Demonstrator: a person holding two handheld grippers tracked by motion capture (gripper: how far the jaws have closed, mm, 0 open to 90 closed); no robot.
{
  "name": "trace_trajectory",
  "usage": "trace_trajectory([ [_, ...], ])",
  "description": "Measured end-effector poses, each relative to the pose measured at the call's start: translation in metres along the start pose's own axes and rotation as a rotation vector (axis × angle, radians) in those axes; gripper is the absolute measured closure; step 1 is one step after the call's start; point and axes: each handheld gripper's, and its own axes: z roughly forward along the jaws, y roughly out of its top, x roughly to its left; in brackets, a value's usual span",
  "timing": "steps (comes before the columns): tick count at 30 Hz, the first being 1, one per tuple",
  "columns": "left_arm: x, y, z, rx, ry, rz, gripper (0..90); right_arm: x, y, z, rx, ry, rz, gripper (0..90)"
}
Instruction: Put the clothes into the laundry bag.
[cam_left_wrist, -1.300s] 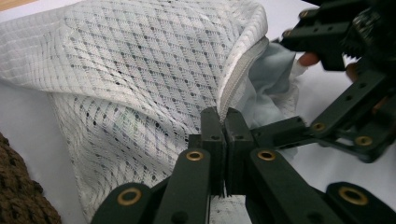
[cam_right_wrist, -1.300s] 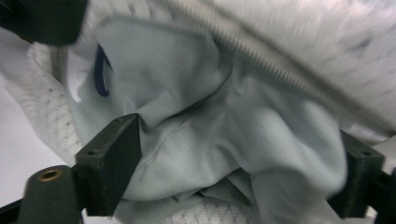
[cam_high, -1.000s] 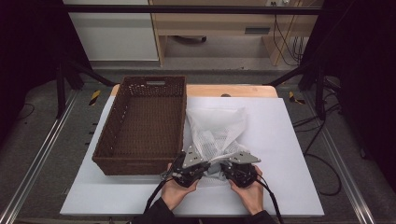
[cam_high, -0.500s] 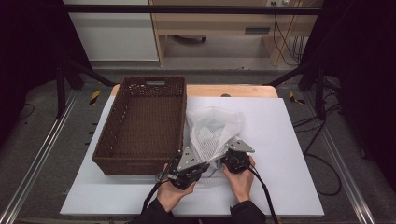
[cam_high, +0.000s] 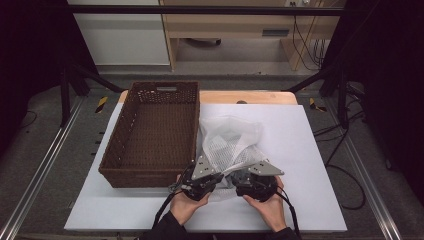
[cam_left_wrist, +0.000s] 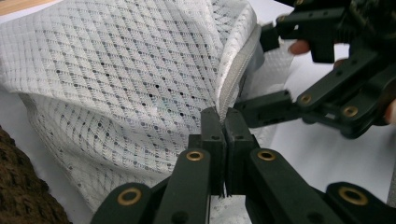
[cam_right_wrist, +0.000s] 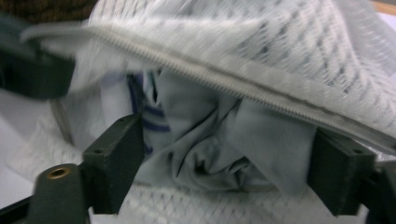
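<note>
While both hands rest at near table edge, I see white mesh laundry bag (cam_high: 229, 145) lying on white table cover (cam_high: 310, 150), just right of brown wicker basket (cam_high: 155, 135); left gripper (cam_high: 206, 176) clamped tight on bag's zipper edge (cam_left_wrist: 233, 74), jaws pressed together; right gripper (cam_high: 248, 178) has jaws spread wide, just been opening, straddling grey cloth (cam_right_wrist: 219, 135) inside bag mouth, pads not pressing; striped fabric (cam_right_wrist: 144, 112) beside cloth.
</note>
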Motion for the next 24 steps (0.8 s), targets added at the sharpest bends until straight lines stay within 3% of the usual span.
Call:
trace_trajectory([
  [6,-0.001,-0.001,0.003,0.007,-0.005,0.005,88.4,0.01,-0.002,0.02,0.054,0.052,-0.009,45.4],
  [8,-0.001,-0.001,0.004,0.009,-0.007,0.005,88.4,0.012,-0.001,0.031,0.072,0.032,-0.012,47.1],
  [12,-0.002,-0.001,0.003,0.007,-0.007,0.005,88.4,0.012,0.003,0.041,0.083,-0.052,-0.022,67.6],
  [14,-0.002,-0.001,0.002,0.006,-0.005,0.006,88.4,0.01,0.005,0.043,0.084,-0.068,-0.015,73.2],
  [18,0.0,0.0,0.0,0.0,-0.004,0.002,88.4,0.005,0.008,0.045,0.061,-0.079,0.005,75.9],
  [21,0.001,0.002,-0.002,-0.013,-0.021,-0.004,88.5,0.002,0.015,0.043,-0.024,-0.057,0.047,76.4],
  [24,-0.002,0.003,-0.004,-0.024,-0.036,0.003,88.6,-0.003,0.018,0.055,-0.029,-0.094,0.071,76.4],
])
